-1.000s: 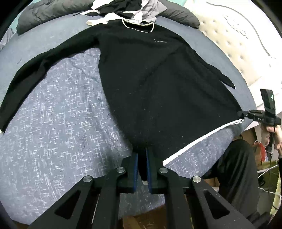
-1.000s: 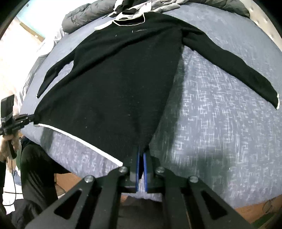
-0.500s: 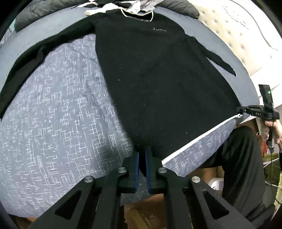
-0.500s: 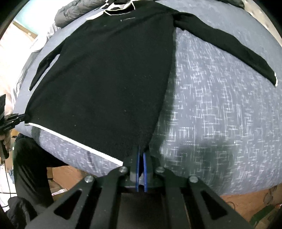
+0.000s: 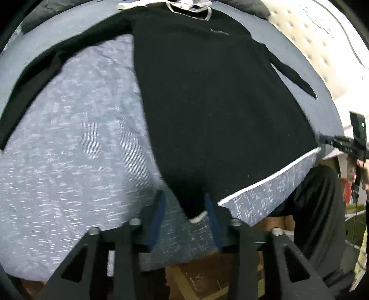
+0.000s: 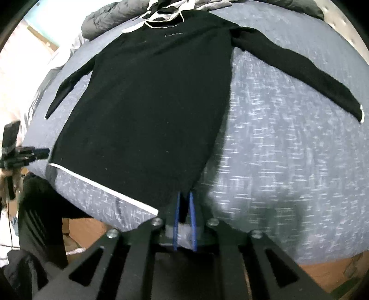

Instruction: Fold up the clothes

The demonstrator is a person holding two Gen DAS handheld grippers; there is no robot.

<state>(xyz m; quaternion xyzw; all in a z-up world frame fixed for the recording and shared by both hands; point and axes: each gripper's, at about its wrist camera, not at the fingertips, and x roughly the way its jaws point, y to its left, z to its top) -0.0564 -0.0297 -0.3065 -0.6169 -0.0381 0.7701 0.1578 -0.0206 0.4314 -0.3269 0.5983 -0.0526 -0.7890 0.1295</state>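
Note:
A black long-sleeved sweater [image 5: 219, 103] with a white hem edge lies flat on the bed, collar far, sleeves spread to both sides. My left gripper [image 5: 184, 196] is open at the bed's near edge. The sweater's hem corner [image 5: 196, 215] lies loose between its blue pads. My right gripper [image 6: 184, 193] holds the other hem corner of the sweater [image 6: 143, 115] between narrowly spaced pads. Each gripper shows small in the other's view: the left gripper [image 6: 43, 151] just off the hem, the right gripper [image 5: 322, 139] at its corner.
The bed has a blue-grey flecked sheet [image 5: 80, 138]. A heap of grey bedding and clothes [image 6: 103, 20] lies beyond the collar. A cream tufted headboard [image 5: 311, 34] runs along one side. A person's dark trousers [image 5: 322, 207] stand by the bed edge over a brown floor.
My left gripper has opened and let go of the hem corner, which now rests on the sheet. Both grippers drew back toward the bed's edge, stretching the sweater flat.

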